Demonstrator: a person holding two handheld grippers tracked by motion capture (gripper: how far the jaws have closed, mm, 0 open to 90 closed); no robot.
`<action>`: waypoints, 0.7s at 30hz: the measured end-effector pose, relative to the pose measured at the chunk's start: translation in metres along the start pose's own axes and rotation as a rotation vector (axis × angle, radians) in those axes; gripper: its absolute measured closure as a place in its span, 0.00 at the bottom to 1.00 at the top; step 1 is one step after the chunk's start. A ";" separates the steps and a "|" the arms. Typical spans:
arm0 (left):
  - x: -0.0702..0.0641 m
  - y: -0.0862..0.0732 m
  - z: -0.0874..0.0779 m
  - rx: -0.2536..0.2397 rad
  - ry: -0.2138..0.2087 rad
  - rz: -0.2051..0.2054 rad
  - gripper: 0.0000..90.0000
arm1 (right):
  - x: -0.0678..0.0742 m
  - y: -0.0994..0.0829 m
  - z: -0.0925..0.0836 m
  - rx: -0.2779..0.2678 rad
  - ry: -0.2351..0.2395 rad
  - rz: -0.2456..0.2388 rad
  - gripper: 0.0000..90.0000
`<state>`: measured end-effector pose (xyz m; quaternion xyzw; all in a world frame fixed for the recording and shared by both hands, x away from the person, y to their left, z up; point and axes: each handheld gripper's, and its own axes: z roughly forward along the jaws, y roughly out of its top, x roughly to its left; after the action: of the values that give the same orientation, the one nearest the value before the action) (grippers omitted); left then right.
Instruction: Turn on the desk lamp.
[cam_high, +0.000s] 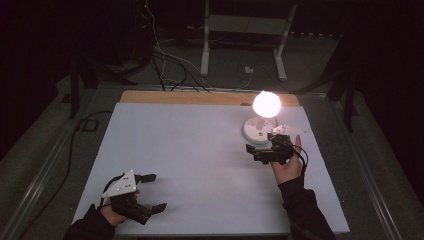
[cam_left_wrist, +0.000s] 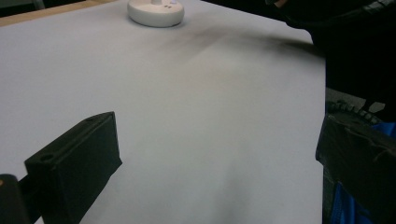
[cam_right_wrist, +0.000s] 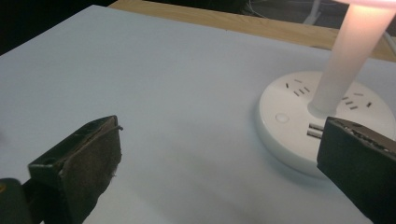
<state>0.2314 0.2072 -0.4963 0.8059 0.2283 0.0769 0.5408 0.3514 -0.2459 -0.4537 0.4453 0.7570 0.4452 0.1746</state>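
Lit lamp (cam_high: 264, 117) w/ round white base, far right of desk (cam_high: 190, 155), right gripper (cam_high: 260, 148) just beside base, jaws wide apart, empty, left gripper (cam_high: 150, 192) near front-left corner, wide open, empty.

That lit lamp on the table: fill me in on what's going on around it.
A person holds a two-jaw gripper in each hand over a white table. The right gripper, jaws open, sits just in front of the round base of a small white lamp whose globe is glowing. It holds nothing and isn't touching the lamp. The left gripper, also open and empty, waits at the near left corner, far from the lamp.
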 end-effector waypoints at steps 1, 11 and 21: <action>0.000 0.000 0.000 0.001 0.000 -0.001 0.00 | 0.000 -0.002 -0.002 -0.001 -0.002 -0.001 0.00; 0.001 0.000 0.000 0.000 0.003 -0.003 0.00 | 0.004 -0.024 -0.023 -0.017 0.001 -0.022 0.00; 0.001 0.000 0.000 -0.001 0.005 -0.006 0.00 | 0.005 -0.047 -0.038 -0.009 0.001 -0.042 0.00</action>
<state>0.2318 0.2077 -0.4965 0.8048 0.2320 0.0776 0.5407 0.2993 -0.2717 -0.4709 0.4282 0.7644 0.4449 0.1856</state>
